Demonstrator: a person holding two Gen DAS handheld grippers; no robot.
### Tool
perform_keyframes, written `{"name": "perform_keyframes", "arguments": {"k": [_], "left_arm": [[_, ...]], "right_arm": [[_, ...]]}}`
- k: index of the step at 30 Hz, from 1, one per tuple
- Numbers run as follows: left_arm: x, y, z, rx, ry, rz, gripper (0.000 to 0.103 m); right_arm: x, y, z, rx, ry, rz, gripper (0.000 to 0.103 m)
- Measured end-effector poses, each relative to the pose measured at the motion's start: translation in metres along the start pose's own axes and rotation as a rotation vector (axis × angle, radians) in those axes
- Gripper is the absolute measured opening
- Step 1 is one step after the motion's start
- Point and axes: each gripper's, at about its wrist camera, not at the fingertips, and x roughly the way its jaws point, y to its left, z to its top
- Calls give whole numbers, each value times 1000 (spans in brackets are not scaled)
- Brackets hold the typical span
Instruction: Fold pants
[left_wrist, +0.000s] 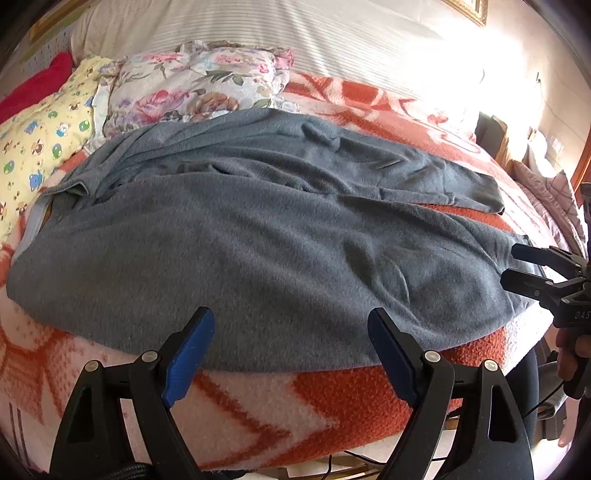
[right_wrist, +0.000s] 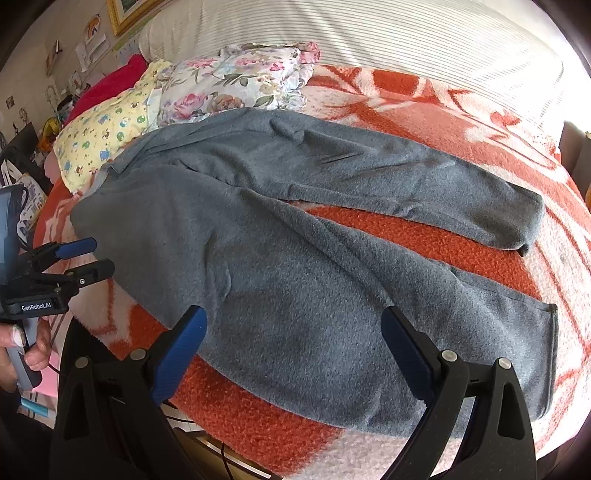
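left wrist view: grey pants (left_wrist: 266, 229) are seen spread on the orange blanket (left_wrist: 332, 398), just before the floral pillow (left_wrist: 199, 88). the left gripper (left_wrist: 291, 354) fingers are spread, empty, at the near hem edge. the waistband is partly hidden.

right wrist view: the right gripper (right_wrist: 293, 350) fingers are spread over the pants (right_wrist: 295, 280); glare washes out the bed's far right.

My left black plastic two-finger gripper (left_wrist: 291, 354) has blue textured pads (left_wrist: 188, 360) and silver pivot screws. My right black gripper (right_wrist: 293, 354) matches. "GenRobot.AI" marks the left body; my thumbnail is white-painted.
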Motion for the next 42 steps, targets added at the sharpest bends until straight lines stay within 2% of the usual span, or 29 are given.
{"name": "perform_keyframes", "arguments": {"k": [12, 42], "left_arm": [[8, -5, 6, 23, 1, -16, 85], [25, -13, 8, 26, 47, -56, 85]], "right_arm": [[11, -3, 0, 20, 15, -20, 96], [13, -13, -1, 66, 9, 9, 96]]}}
